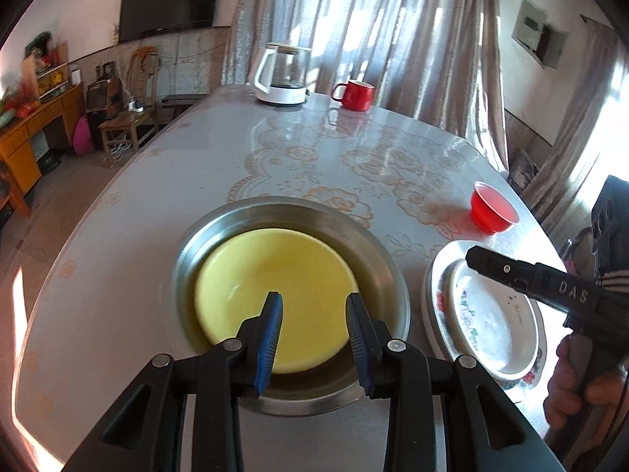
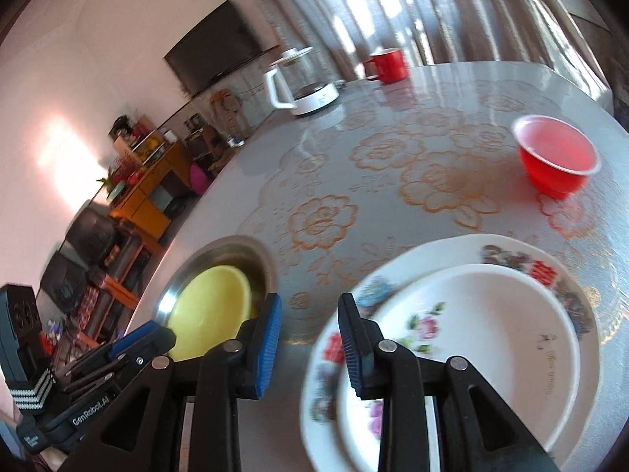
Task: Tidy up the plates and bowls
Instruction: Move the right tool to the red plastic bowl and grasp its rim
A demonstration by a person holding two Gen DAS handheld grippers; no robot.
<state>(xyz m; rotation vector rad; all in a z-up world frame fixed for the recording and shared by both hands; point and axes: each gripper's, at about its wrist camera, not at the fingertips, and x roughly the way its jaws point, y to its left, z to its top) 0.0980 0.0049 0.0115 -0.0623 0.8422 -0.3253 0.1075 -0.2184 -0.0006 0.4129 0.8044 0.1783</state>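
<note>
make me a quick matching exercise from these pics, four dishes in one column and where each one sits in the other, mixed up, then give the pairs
Things:
1. yellow plate
2. small white plate
3. red bowl
4. red mug

Places:
A. alone on the tablecloth, beyond the floral plate
B. inside the steel basin
C. far end of the table, beside the kettle
D. stacked on the floral plate

Pairs: 1-B, 2-D, 3-A, 4-C
</note>
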